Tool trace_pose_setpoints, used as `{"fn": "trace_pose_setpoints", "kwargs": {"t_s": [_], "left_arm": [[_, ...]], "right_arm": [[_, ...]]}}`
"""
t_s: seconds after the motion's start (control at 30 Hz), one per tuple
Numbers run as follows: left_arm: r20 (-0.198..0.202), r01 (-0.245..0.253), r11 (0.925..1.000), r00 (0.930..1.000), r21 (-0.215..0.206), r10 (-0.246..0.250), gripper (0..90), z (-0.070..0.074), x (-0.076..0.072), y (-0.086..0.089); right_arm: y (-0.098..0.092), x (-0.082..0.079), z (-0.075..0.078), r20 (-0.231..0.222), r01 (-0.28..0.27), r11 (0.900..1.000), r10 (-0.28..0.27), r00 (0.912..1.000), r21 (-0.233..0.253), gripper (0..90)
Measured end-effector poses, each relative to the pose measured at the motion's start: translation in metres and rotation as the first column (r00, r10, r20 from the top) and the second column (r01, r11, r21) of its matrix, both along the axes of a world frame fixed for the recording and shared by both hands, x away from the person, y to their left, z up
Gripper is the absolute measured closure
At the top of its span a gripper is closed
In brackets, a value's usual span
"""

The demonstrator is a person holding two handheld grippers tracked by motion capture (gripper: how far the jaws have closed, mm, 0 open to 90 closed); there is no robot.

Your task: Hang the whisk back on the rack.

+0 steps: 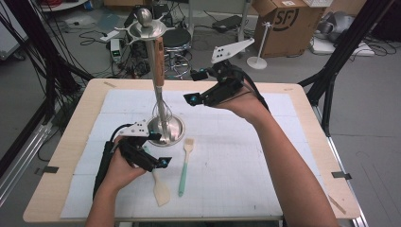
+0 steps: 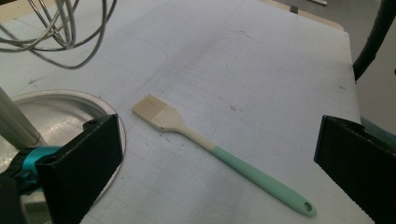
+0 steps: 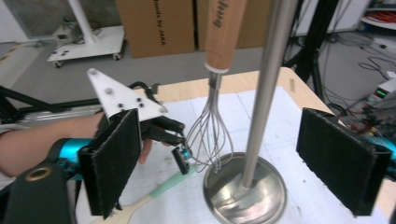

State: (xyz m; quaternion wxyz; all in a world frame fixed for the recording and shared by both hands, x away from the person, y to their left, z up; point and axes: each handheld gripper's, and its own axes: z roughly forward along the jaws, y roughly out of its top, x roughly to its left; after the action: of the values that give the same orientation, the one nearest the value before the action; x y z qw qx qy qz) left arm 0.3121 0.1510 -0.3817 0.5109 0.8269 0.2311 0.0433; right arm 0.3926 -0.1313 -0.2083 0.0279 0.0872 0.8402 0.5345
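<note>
High view: wooden-handled wire whisk [image 1: 160, 80] hung on steel stand [image 1: 152, 56]; both hand-held grippers wide open, empty. Next: left hand-held gripper [image 1: 158, 149] closes on mint-handled silicone brush [image 1: 185, 166], frame centre.

Grey floor [image 1: 364, 90], cardboard box [image 1: 288, 23], black stool [image 1: 177, 38], tangled cables [image 1: 90, 35].

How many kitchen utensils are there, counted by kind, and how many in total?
Whisk, hanging on the stand: 1
Brush with mint-green handle, on the table: 1
Cream spatula, on the table: 1
Total: 3
</note>
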Motion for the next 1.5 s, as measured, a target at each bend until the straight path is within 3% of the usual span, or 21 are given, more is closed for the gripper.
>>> {"fn": "trace_pose_setpoints", "kwargs": {"t_s": [0.3, 0.93, 1.5], "left_arm": [[0.001, 0.002, 1.0, 1.0, 0.004, -0.002, 1.7, 0.0, 0.0, 0.0], [-0.001, 0.001, 1.0, 1.0, 0.007, -0.001, 1.7, -0.001, 0.0, -0.001], [-0.005, 0.002, 0.9998, 1.0, 0.017, -0.002, 1.7, -0.002, 0.0, -0.002]], "right_arm": [[-0.007, -0.007, -0.004, 0.008, -0.102, 0.994, 0.102, 0.9948, 0.046, 11.3], [-0.025, -0.015, -0.016, 0.006, -0.074, 0.997, 0.074, 0.9973, 0.015, 11.3], [-0.057, -0.025, -0.049, -0.033, -0.035, 0.999, 0.036, 0.9988, 0.014, 11.3]]}}
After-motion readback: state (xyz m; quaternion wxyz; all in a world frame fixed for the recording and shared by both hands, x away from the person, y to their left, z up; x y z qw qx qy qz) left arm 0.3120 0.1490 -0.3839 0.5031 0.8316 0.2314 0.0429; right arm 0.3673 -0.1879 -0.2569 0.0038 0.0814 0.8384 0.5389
